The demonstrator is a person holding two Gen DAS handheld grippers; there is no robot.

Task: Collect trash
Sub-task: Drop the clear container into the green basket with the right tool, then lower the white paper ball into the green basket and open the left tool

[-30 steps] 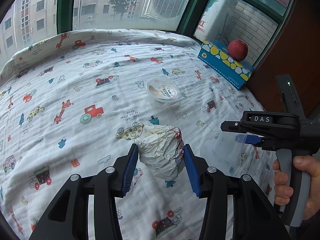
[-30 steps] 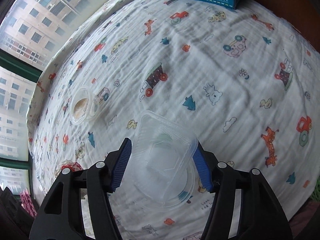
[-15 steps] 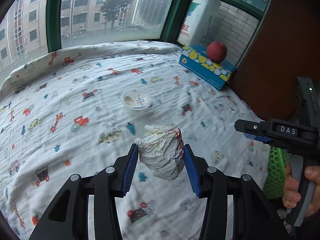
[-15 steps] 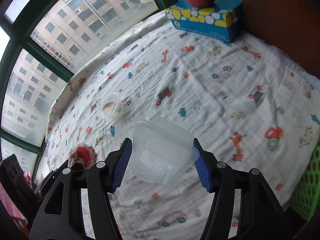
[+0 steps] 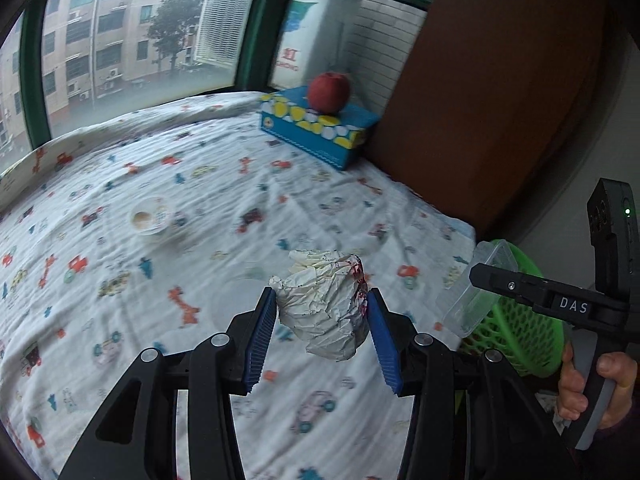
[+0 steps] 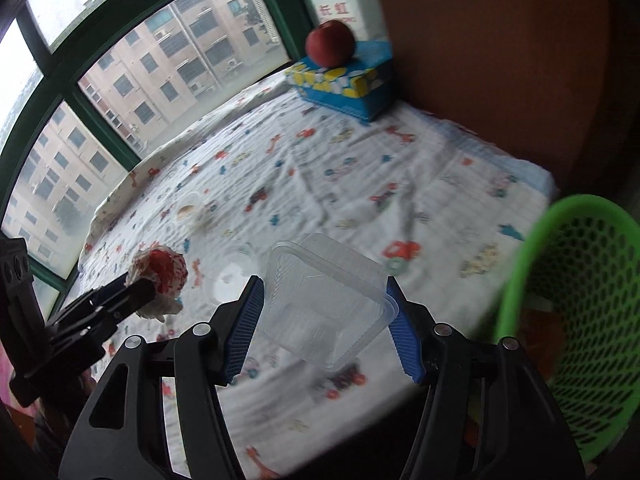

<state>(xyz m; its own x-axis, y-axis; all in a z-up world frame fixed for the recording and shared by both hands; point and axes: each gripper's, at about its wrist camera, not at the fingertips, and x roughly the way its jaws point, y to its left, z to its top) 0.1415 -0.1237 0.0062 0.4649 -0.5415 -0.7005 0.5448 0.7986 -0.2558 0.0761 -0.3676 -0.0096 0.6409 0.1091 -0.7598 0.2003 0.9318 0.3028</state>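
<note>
My left gripper (image 5: 322, 330) is shut on a crumpled white paper ball with red stains (image 5: 326, 304), held above the patterned bedsheet (image 5: 160, 280). The same paper ball (image 6: 160, 276) shows at the left of the right wrist view. My right gripper (image 6: 324, 320) is shut on a clear plastic container (image 6: 326, 304), lifted off the bed. That container (image 5: 476, 284) appears at the right of the left wrist view, in front of a green mesh basket (image 5: 516, 320). The basket (image 6: 580, 292) stands beside the bed's right edge. A small round cup (image 5: 151, 216) lies on the sheet.
A blue tissue box (image 5: 316, 128) with a red apple (image 5: 329, 92) on it sits at the bed's far corner. A brown wooden panel (image 5: 480, 100) stands along the right side. Green-framed windows (image 5: 260, 20) are behind the bed. A hand (image 5: 596, 384) holds the right gripper's handle.
Both grippers rose and drew back from the bed toward its right edge, still holding their items. The green basket came into view on the right.
</note>
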